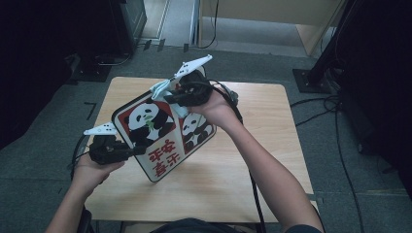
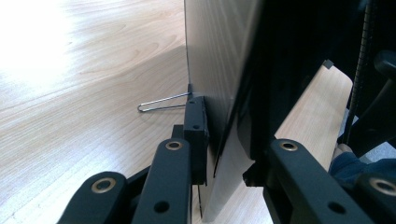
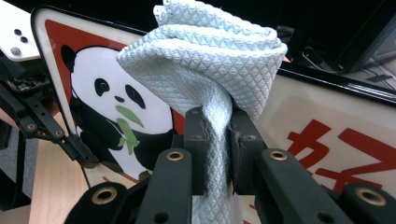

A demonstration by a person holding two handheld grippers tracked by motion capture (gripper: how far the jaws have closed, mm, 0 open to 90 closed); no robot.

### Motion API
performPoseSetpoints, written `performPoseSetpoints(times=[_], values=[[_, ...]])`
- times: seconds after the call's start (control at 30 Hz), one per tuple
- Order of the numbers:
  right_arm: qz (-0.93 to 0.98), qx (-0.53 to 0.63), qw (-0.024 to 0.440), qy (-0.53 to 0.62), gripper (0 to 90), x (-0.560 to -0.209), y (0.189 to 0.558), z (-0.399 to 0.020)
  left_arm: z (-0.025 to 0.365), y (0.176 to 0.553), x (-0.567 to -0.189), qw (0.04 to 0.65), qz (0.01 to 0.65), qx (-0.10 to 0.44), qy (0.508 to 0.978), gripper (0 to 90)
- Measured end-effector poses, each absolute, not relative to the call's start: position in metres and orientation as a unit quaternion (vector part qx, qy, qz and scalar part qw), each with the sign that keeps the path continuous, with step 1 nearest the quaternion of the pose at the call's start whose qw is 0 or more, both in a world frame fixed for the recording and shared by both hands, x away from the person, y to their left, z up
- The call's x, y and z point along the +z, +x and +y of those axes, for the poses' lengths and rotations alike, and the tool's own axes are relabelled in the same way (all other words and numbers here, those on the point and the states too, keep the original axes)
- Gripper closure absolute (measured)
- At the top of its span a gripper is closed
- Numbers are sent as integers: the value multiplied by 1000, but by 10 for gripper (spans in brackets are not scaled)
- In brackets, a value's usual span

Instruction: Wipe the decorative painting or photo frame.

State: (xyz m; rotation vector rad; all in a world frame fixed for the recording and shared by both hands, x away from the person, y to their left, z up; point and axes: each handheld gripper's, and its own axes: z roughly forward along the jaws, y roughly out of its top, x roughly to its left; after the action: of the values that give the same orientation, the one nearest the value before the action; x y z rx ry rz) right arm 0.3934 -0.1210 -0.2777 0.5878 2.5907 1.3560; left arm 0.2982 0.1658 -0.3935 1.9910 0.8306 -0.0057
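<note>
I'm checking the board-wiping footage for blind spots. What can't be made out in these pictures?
- High view: where the cloth meets the panda board is hidden by the right tongs and hand.
- Left gripper view: the board is seen edge-on, so its printed face is hidden, and dark shadow swallows what lies beyond it.
- Right gripper view: the cloth covers the board's middle; the red characters are cut off by the frame edge.

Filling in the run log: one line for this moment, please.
left tongs: clamp panda sign edge | right tongs: pinch folded cloth at sign face | sign tilted above table
</note>
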Motion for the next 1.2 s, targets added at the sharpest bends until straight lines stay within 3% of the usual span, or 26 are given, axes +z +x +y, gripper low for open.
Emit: performPoseSetpoints(times=[1.2], values=[[865,453,61,206,801,-315,391,-133,165,299,-393,473,334,-6,815,757]])
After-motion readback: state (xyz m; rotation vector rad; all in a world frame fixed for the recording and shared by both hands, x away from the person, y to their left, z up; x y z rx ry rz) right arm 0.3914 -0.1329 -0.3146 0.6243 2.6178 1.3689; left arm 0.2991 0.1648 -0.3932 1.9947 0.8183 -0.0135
